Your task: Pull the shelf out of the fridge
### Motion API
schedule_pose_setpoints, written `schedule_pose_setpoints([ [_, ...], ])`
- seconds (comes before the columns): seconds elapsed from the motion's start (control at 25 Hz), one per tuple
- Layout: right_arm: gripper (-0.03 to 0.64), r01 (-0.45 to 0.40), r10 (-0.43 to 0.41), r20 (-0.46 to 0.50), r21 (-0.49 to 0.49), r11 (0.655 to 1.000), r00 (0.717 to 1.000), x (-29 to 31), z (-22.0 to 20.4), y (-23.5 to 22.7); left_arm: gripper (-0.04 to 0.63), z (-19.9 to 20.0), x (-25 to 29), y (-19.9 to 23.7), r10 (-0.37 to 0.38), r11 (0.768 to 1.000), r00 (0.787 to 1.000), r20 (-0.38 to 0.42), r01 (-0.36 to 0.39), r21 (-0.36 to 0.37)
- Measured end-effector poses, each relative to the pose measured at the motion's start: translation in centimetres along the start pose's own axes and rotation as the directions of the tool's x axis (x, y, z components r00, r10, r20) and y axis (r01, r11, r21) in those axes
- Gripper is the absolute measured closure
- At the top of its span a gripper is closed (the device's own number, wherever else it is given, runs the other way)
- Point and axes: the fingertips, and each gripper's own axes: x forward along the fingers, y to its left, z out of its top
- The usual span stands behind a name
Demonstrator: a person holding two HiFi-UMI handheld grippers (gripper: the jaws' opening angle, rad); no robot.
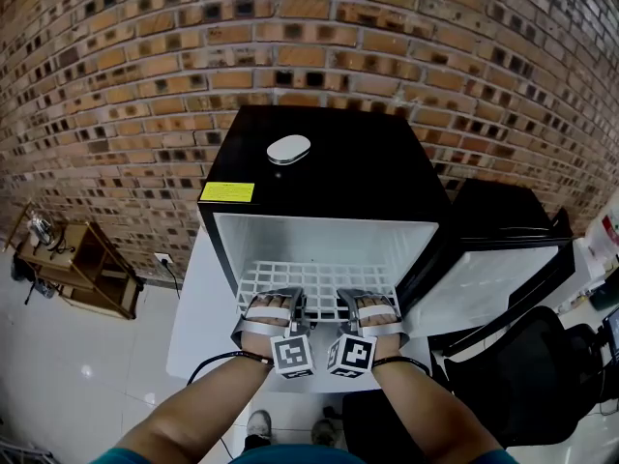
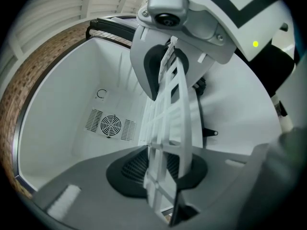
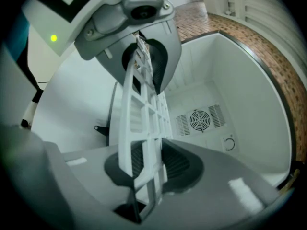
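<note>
The white grid shelf (image 1: 319,276) lies flat and low inside the open black fridge (image 1: 329,177), with its front edge at the mouth of the cavity. The left gripper (image 1: 274,304) and the right gripper (image 1: 372,304) both pinch this front edge, one on each side of its middle and close beside each other. In each gripper view the grid passes straight between the dark pads, and the pads seem to press on it.

The shelf extends away from both grippers, toward the rear wall. Its long axis runs from side wall to side wall, across the direction of the pull. Neither hand is nearer, so I judge that an even pull straight toward the person is needed; otherwise the shelf may twist and jam against the side walls.

Only the head view shows the door (image 1: 503,283) swung open to the right and the two grippers as a pair. Only the gripper views show the fan grille (image 2: 111,125) on the rear wall and the grip itself.
</note>
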Motion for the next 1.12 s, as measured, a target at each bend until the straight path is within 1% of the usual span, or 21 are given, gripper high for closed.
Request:
schedule_pose_setpoints([
  [0.12, 0.546, -0.004, 0.004, -0.001, 0.001, 1.0, 1.0, -0.6, 0.1, 0.1, 0.535, -0.4, -0.3, -0.2, 0.019, 0.999, 1.0, -0.02, -0.018, 0.041],
  [0.36, 0.575, -0.008, 0.008, 0.016, -0.01, 1.0, 1.0, -2.6, 0.6, -0.2, 0.566, 0.1, -2.0, -0.1, 0.025, 0.998, 0.999, -0.02, -0.023, 0.051],
  [0.52, 0.577, -0.058, 0.059, 0.045, -0.021, 0.998, 0.997, -4.2, 0.7, 0.4, 0.567, 0.6, -3.6, -0.8, 0.005, 0.998, 0.999, -0.039, -0.003, 0.06],
  [0.68, 0.581, -0.115, 0.12, 0.091, -0.056, 0.992, 0.989, -5.9, 0.5, 2.1, 0.566, 1.2, -5.3, -2.7, -0.02, 0.998, 0.997, -0.072, 0.025, 0.059],
  [0.92, 0.583, -0.158, 0.171, 0.142, -0.099, 0.982, 0.975, -8.0, 0.3, 4.5, 0.566, 1.9, -7.4, -5.3, -0.043, 0.998, 0.991, -0.125, 0.048, 0.036],
  [1.12, 0.583, -0.182, 0.195, 0.146, -0.103, 0.978, 0.97, -9.4, 1.4, 6.1, 0.566, 1.2, -9.2, -6.8, -0.064, 0.997, 0.99, -0.127, 0.07, 0.037],
])
